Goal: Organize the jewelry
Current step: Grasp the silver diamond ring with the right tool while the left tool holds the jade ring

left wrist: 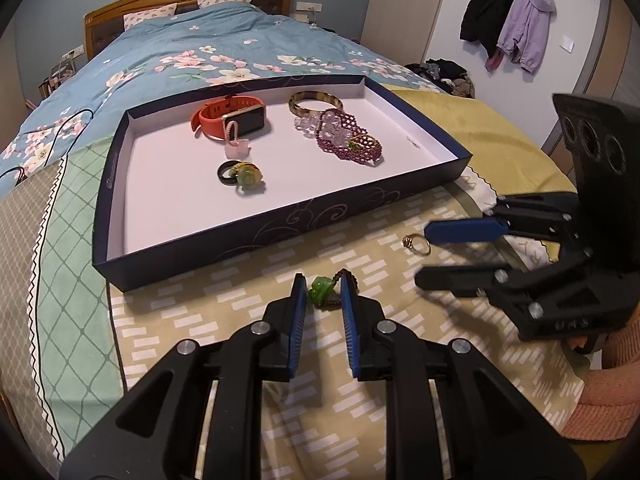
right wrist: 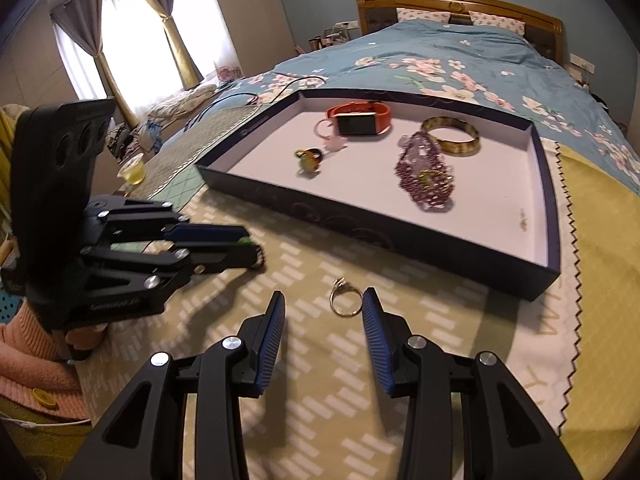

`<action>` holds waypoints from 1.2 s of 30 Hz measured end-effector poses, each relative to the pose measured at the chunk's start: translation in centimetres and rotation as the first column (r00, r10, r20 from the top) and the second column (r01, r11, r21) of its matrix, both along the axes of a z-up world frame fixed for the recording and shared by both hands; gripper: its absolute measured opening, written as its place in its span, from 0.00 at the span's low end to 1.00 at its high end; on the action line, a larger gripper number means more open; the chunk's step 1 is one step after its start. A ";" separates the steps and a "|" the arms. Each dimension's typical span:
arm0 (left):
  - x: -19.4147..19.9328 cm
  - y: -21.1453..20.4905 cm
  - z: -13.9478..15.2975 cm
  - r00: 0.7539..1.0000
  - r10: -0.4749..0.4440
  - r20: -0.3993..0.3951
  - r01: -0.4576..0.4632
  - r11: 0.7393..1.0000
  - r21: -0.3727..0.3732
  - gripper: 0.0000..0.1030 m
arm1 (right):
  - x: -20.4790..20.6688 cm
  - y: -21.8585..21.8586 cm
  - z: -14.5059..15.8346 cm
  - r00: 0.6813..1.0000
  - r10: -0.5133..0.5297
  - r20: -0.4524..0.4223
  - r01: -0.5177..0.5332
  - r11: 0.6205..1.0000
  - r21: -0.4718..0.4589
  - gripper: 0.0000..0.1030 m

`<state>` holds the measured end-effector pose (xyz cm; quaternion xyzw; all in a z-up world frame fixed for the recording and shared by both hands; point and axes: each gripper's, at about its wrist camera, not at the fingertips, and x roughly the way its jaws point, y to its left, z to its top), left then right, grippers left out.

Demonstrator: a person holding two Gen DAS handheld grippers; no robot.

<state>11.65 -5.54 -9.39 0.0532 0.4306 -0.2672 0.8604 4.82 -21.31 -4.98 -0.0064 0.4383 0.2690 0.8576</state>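
A dark blue tray [left wrist: 280, 236] with a white floor lies on the bed and holds an orange watch [left wrist: 228, 118], a brown bangle [left wrist: 316, 103], a purple bead bracelet [left wrist: 348, 140] and two rings [left wrist: 242, 174]. A green pendant on a dark bead string [left wrist: 322, 290] lies on the patterned cloth between the fingers of my open left gripper [left wrist: 324, 290]. A gold ring [right wrist: 345, 300] lies on the cloth between the tips of my open right gripper [right wrist: 324, 304], close to its right finger. The tray also shows in the right wrist view [right wrist: 400, 236].
The tray sits on a beige patterned cloth [left wrist: 240, 328] over a yellow towel [right wrist: 600, 240] at the foot of a bed with a blue floral duvet [left wrist: 200, 52]. A cup with yellow liquid [right wrist: 134, 170] stands left of the bed. Coats [left wrist: 508, 20] hang on the wall.
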 end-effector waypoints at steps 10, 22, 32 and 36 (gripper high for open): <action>-0.2 0.6 0.1 1.000 0.008 0.006 -0.008 1.000 0.001 0.17 | 0.6 -0.3 0.0 0.999 -0.045 0.007 0.045 0.999 -0.003 0.37; -0.2 0.6 -0.2 1.000 0.011 -0.005 -0.011 1.000 -0.002 0.16 | 0.7 1.6 -0.1 0.998 -0.030 0.052 0.036 0.992 -0.123 0.16; -0.3 0.6 0.3 1.000 0.013 0.011 -0.013 1.000 -0.007 0.10 | 0.5 1.0 0.3 0.998 -0.043 0.055 0.048 0.995 -0.086 0.15; -0.2 0.8 0.3 1.000 0.016 0.011 -0.016 1.000 -0.003 0.10 | 0.6 0.4 0.4 0.997 -0.055 0.047 0.057 0.997 -0.045 0.15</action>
